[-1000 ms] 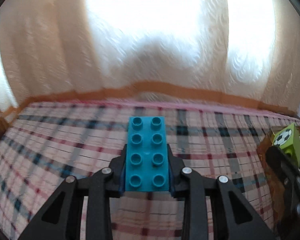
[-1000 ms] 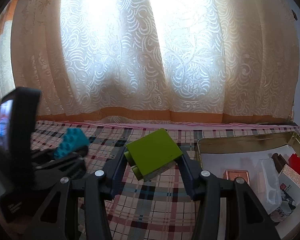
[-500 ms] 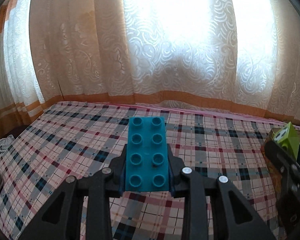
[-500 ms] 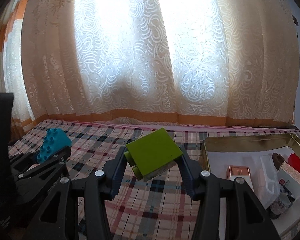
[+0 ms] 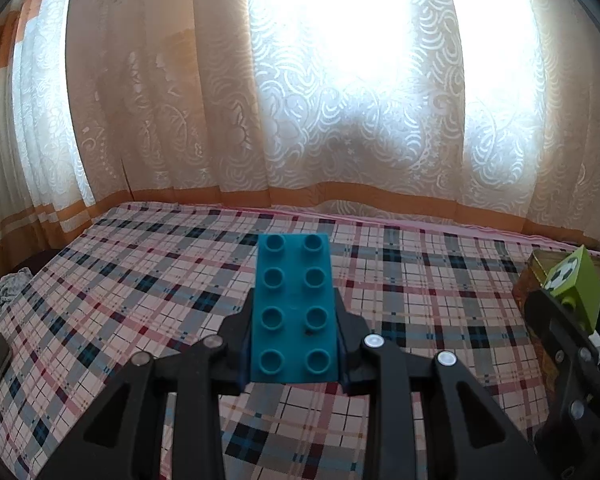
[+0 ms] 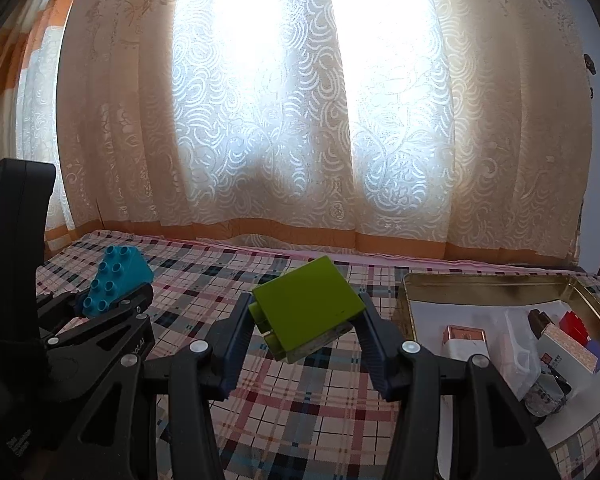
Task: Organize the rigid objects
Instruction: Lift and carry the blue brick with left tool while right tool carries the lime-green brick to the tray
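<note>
Left hand-held gripper clamps teal brick; right hand-held gripper clamps green block.

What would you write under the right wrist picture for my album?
Right claw holds a green block above the plaid cloth, beside a gold tin.

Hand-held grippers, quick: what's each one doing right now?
Left hand-held gripper: shut on the teal brick.
Right hand-held gripper: shut on the green block.
</note>
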